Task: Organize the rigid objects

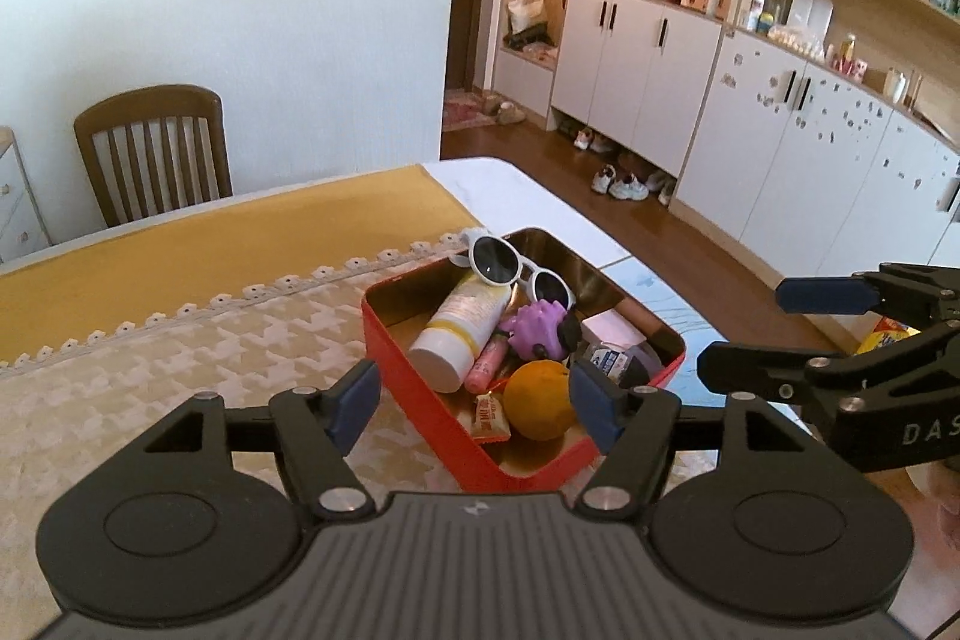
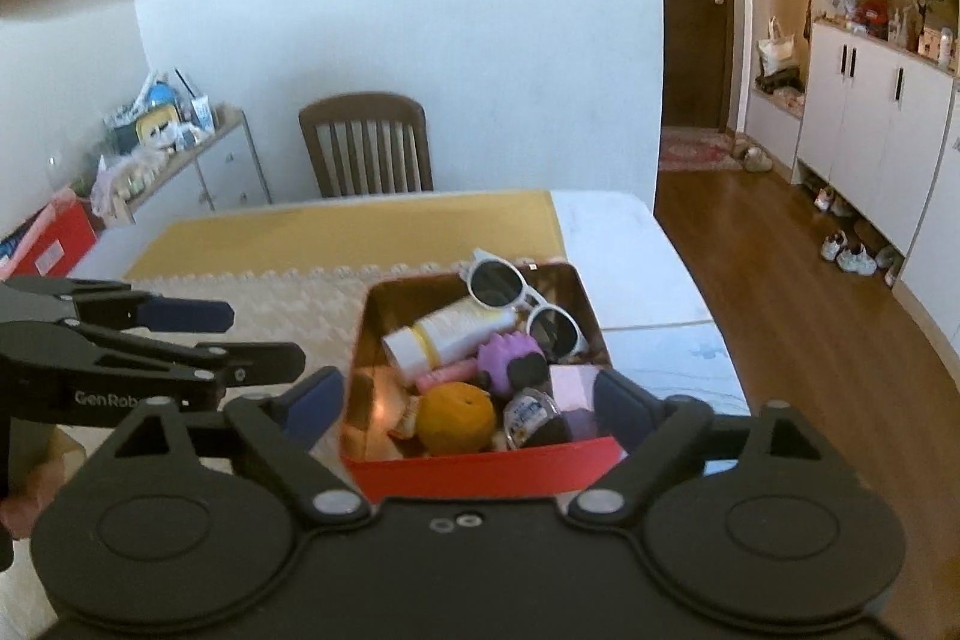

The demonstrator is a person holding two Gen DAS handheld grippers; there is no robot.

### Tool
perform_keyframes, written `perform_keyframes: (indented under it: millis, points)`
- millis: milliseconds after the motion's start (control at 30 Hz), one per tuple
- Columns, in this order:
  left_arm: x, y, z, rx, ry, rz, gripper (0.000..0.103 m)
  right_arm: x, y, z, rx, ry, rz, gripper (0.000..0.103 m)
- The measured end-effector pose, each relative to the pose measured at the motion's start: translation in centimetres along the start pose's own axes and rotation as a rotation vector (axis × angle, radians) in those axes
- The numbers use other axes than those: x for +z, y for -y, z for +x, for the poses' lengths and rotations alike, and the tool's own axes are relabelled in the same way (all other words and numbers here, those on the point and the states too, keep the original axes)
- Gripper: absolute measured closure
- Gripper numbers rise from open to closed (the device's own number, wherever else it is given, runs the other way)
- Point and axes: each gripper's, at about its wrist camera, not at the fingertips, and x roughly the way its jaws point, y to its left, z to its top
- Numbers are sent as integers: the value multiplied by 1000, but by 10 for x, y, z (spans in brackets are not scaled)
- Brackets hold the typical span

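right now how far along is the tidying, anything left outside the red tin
Mostly done, it seems. The red tin already holds the white sunglasses, lotion bottle, purple toy, orange and small packets. Nothing is in hand: the left gripper and right gripper are both open and empty, above the tin's near edge. No loose item shows on the tablecloth; the sunglasses perch on the rim and could be settled.

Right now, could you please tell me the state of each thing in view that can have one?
left gripper: open, empty.
right gripper: open, empty.
red tin: lidless, full.
sunglasses: propped on the tin's far rim.
white bottle: capped, lying on its side.
orange: whole, in the tin.
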Motion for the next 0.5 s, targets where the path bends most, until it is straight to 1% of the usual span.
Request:
perform_keyframes:
  millis: [33,100,133,167,333,400,500]
  points:
    - [-1,-1,-5,-3,6,1,32,0,-3,-4,2,9,-2,5]
    - [-2,-2,-13,-6,17,0,24,-1,-8,-10,-3,27,-3,3]
    - [-3,-2,-17,-7,25,1,23,-1,-10,-14,-3,34,0,1]
    - [-3,-2,-21,-8,29,1,21,-2,-12,-15,-2,39,1,0]
    - [-5,-5,-37,-15,38,-18,20,-4,-22,-26,-6,64,2,0]
    - [-7,-6,-43,-25,37,-24,18,-5,-25,-32,-10,77,10,0]
    - [-10,-5,-49,-19,46,-21,15,-6,-30,-36,-21,83,8,0]
